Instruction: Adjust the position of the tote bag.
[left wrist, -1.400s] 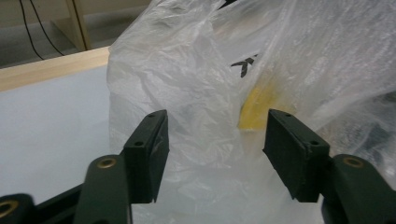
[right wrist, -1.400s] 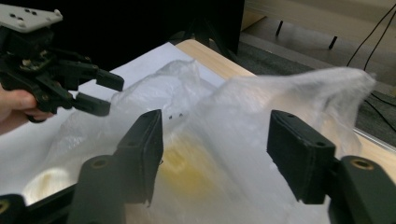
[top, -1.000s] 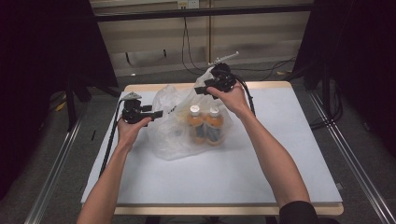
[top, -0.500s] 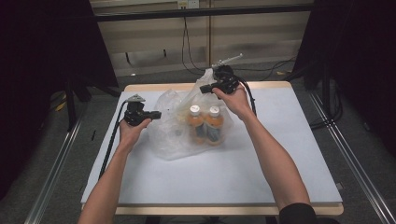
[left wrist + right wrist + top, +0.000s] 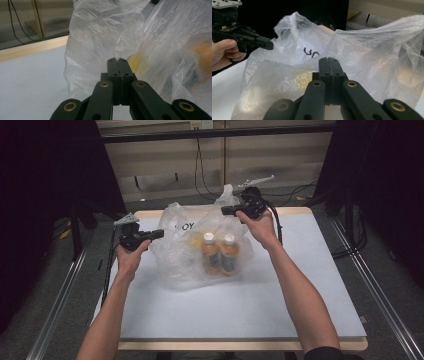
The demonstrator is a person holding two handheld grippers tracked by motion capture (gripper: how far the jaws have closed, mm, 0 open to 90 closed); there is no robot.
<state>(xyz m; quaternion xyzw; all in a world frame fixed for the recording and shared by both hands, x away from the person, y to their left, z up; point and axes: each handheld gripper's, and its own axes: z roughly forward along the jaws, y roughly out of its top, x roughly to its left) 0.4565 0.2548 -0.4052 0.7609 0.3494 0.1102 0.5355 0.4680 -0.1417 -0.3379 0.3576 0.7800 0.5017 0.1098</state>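
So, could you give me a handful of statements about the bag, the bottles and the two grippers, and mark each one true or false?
1. Both grippers have their jaws closed on the film of the clear plastic bag. True: the left gripper and the right gripper each pinch it.
2. Three bottles stand in the bag. False: two bottles with white caps stand side by side.
3. The bag rests on the table. True.
4. The right gripper holds a bottle by its cap. False: it pinches the bag's far upper edge, above the bottles.
5. The bottles hold a clear liquid. False: it looks orange.
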